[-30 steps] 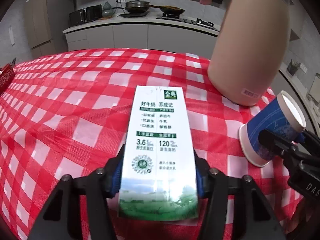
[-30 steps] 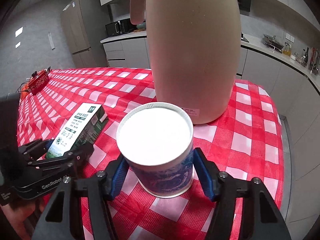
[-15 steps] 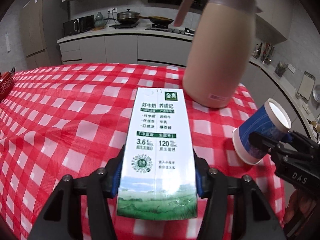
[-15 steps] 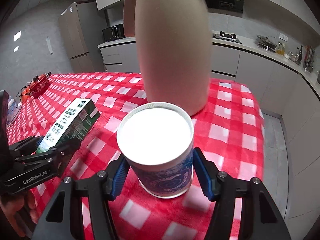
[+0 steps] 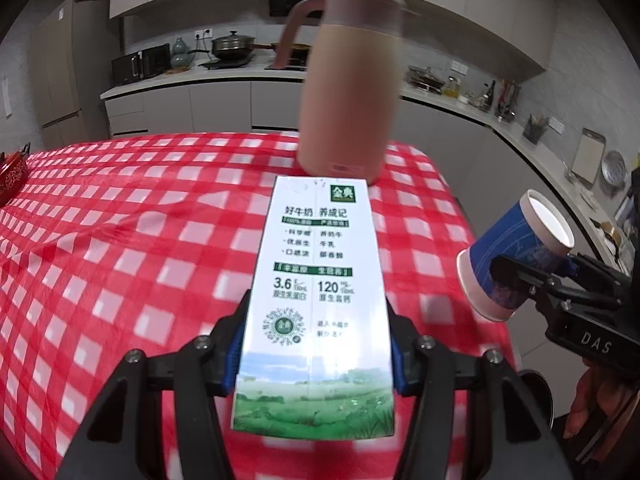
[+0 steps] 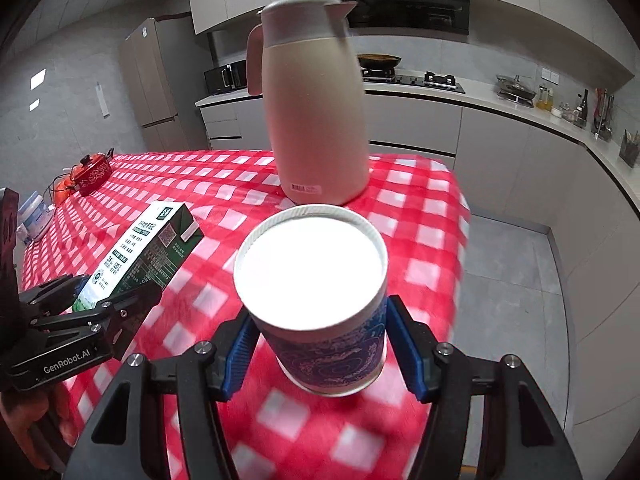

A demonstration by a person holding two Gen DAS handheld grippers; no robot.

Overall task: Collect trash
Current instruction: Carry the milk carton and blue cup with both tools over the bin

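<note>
We hold milk carton (image 5: 316, 304) pinched in left tool (image 5: 316, 360), long axis pointing at thermos (image 5: 352, 84); right tool (image 6: 320, 348) pinches paper cup (image 6: 316, 292) rightward.

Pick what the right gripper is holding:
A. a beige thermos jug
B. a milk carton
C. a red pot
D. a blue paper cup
D: in the right wrist view the right gripper has its blue pads pressed against both sides of the blue paper cup, while the milk carton sits clamped in the left gripper.
</note>
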